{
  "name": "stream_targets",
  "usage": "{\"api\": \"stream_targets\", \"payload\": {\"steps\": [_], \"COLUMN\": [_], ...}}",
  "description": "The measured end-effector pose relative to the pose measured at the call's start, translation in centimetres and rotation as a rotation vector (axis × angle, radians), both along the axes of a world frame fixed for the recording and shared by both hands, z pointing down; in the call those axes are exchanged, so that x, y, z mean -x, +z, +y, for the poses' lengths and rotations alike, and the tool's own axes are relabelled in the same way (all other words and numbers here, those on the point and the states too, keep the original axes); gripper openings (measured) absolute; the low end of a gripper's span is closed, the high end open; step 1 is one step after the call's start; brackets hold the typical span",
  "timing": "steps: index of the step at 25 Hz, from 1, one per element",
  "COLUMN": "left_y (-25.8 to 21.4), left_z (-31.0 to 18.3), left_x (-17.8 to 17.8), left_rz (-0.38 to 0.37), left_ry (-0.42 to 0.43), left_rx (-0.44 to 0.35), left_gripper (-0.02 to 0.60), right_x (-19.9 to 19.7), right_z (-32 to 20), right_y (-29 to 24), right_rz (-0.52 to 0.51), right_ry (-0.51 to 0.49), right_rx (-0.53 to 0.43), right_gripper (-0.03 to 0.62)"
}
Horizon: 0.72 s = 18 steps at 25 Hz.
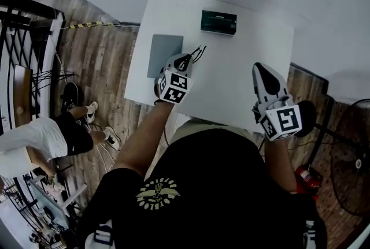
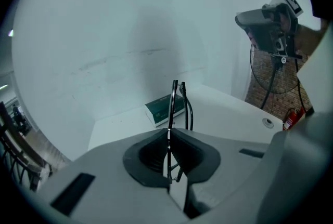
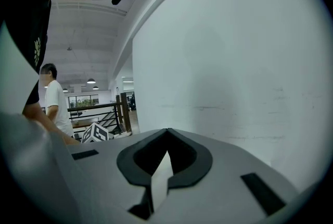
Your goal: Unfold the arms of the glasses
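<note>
Your left tongs [image 2: 169,127] pinch the glasses [image 2: 173,103] above the desk [image 1: 243,69], arms apparently not yet unfolded; right tongs [image 3: 166,134] pressed together, empty.

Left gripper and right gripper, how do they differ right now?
The left gripper is shut on the glasses, which stick up edge-on; the right gripper is shut on nothing. In the head view the left gripper is over the white table's left side by the grey pad; the right gripper is over its right side. Both have jaws together and a marker cube.
</note>
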<state>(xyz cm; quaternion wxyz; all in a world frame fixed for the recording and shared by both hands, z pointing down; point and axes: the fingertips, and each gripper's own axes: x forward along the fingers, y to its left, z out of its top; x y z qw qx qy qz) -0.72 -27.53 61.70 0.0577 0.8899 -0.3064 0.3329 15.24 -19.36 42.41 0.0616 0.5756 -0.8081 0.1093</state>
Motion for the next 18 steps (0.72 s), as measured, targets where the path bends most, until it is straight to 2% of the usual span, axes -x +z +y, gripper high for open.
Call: {"api": "stream_targets", "payload": {"steps": [7, 18], "left_y": [-4.3, -8.5], "left_z": [0.9, 2.7], "left_x": [1.5, 4.1], "left_rz": [0.083, 0.131], "left_ry": [-0.036, -0.074], "left_rx": [-0.036, -0.078], "left_gripper": [0.02, 0.02], "right_x": [1.8, 5.1], "right_z": [0.3, 1.3], "right_y": [-1.2, -2.4], "right_rz": [0.002, 0.006], "right_ry": [-0.032, -0.075], "right_rx": [-0.021, -0.029], "right_gripper": [0.0, 0.0]}}
